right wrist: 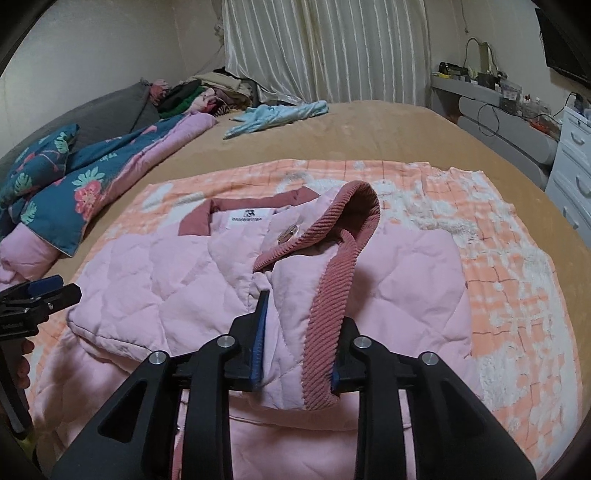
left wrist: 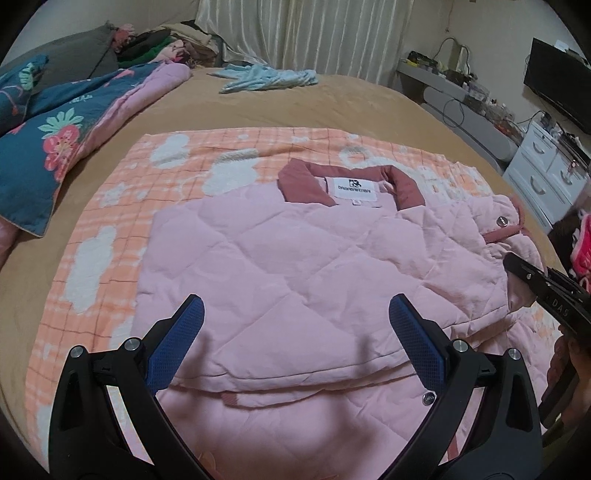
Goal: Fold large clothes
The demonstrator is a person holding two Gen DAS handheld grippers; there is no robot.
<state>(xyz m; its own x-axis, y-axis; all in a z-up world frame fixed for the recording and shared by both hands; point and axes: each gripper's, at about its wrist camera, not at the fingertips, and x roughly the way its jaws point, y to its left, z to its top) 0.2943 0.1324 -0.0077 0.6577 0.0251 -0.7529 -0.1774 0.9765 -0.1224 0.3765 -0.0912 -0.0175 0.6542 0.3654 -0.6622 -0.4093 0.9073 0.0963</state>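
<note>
A tan bed (left wrist: 351,99) spreads beyond both claws, bearing a nubbly orange-checked blanket (left wrist: 122,206). On the blanket lies the quilted pink jacket (left wrist: 295,251), directly beneath the left gripper (left wrist: 295,317), whose blue textured pads stand wide apart, empty. The right gripper (right wrist: 299,306) clasps the jacket's ribbed, dusty-rose cuff (right wrist: 325,325).

A pale pink quilted jacket (left wrist: 295,258) with diamond stitching has a dusty rose collar (left wrist: 303,184) and dusty rose ribbed cuff (right wrist: 332,295). Under it lies an orange-and-white checked blanket (left wrist: 122,221) with white cloud shapes. The bed sheet (left wrist: 332,103) is tan. A teal floral quilt (left wrist: 51,147) shows pink flowers, with a pink underside. A light blue garment (left wrist: 266,77) lies near cream striped curtains (left wrist: 306,33).
</note>
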